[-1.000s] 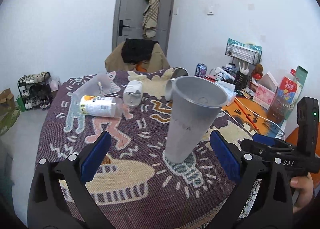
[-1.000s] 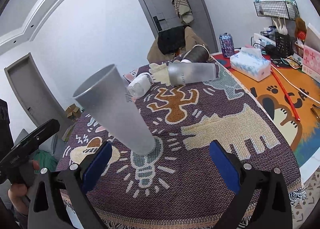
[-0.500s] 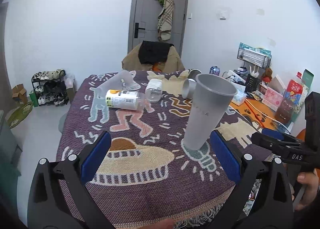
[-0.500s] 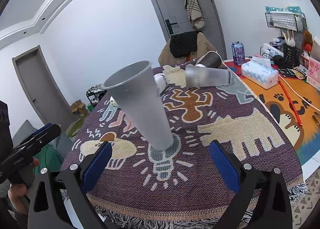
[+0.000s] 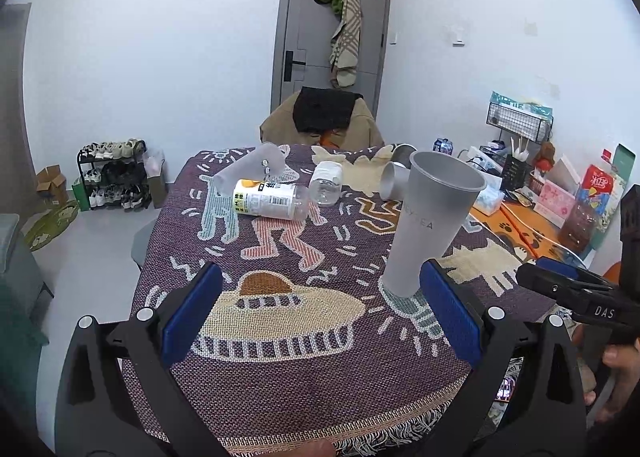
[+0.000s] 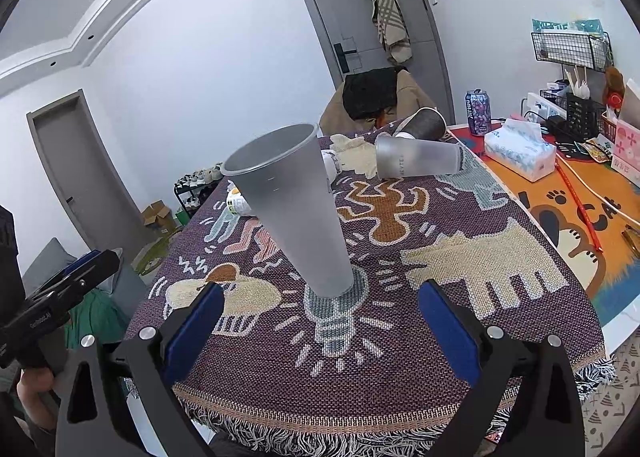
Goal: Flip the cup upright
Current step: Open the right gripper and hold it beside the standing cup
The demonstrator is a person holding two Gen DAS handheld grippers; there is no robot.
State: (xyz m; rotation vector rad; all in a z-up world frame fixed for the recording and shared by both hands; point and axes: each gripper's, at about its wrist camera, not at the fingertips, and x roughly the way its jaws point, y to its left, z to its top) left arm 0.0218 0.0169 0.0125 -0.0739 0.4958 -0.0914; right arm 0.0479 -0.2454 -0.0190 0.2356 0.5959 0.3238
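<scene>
**Cup stands upright; both grippers have backed away**

The grey cup stands mouth-up on the lightbulb figure of the patterned cloth that covers the worktop, near the front edge. Nothing touches it. Over the last second both cameras have drawn back from it: the cup now takes up less of each view and more of the room shows around it, while its footing on the lightbulb figure has not shifted. In the right wrist view it reads as leaning, but that looks like fisheye bending, since its base sits flat on the cloth.

The left hand-held gripper has its blue pads spread wide with only cloth between them, the cup just ahead of its right pad. The right hand-held gripper is likewise spread wide and empty, with the cup beyond its fingertips.

Judging by this, the flip on this cup is finished and the retreat is the closing move. Several other containers lie on their sides farther back: a frosted cup, a labelled bottle and a small clear jar.
</scene>
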